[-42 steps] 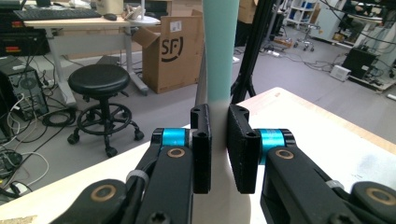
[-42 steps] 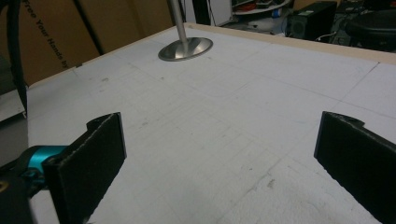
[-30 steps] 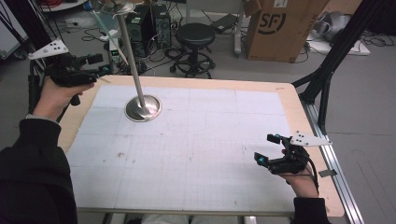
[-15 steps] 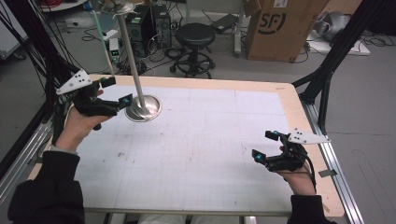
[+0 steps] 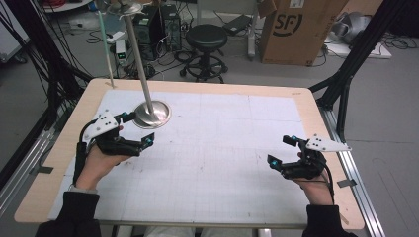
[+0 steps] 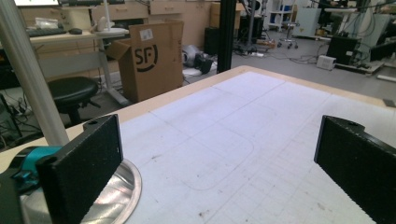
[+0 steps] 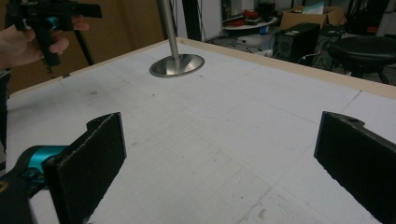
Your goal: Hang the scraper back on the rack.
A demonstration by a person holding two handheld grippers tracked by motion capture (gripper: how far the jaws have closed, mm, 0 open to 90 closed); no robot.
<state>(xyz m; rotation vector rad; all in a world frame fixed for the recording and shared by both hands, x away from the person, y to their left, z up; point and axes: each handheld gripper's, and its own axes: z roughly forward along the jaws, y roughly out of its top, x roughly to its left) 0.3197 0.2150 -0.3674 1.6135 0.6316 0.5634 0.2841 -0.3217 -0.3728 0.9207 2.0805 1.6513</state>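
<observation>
In the high view, the left gripper (image 5: 140,129) sits at centre-left of the frame, held in the person's left hand (image 5: 96,165), its jaws spread wide and holding nothing. It lies just beside the round metal base (image 5: 152,113) of a stand whose pole (image 5: 137,54) rises toward the top of the frame. In the left gripper view that base (image 6: 109,196) shows at the lower left, right by the near jaw, with the pole (image 6: 28,79) along the left edge. The right gripper (image 5: 281,152) is at the lower right of the high view, also released and empty, well apart from the stand. The white gridded tabletop (image 5: 227,148) spreads between them. Beyond the table, a cardboard box (image 5: 291,29) stands at the upper right and a black stool (image 5: 207,39) at top centre.
</observation>
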